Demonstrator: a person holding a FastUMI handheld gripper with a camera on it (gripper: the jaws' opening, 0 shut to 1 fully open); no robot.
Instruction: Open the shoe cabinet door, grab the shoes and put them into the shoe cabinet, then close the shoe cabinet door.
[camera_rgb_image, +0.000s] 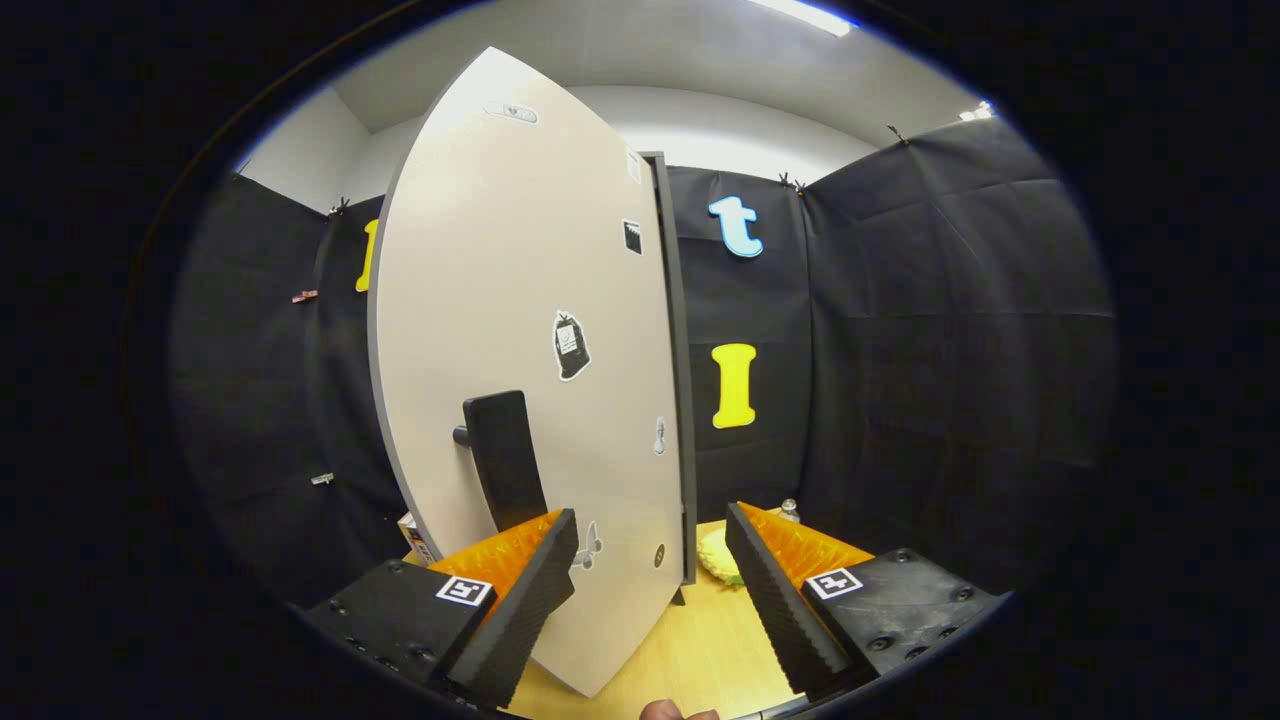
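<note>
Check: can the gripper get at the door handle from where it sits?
Probably yes. The gripper is open, and the dark handle on the cabinet door stands just beyond its left finger, with nothing between them.

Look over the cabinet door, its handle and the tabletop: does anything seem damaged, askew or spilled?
Nothing stands out. The cabinet door is swung open with its lower edge between the open gripper fingers, the dark handle looks intact, and the wooden tabletop shows no spill.

Stickers on the cabinet door (520, 330) seem too blurred to read.
</note>
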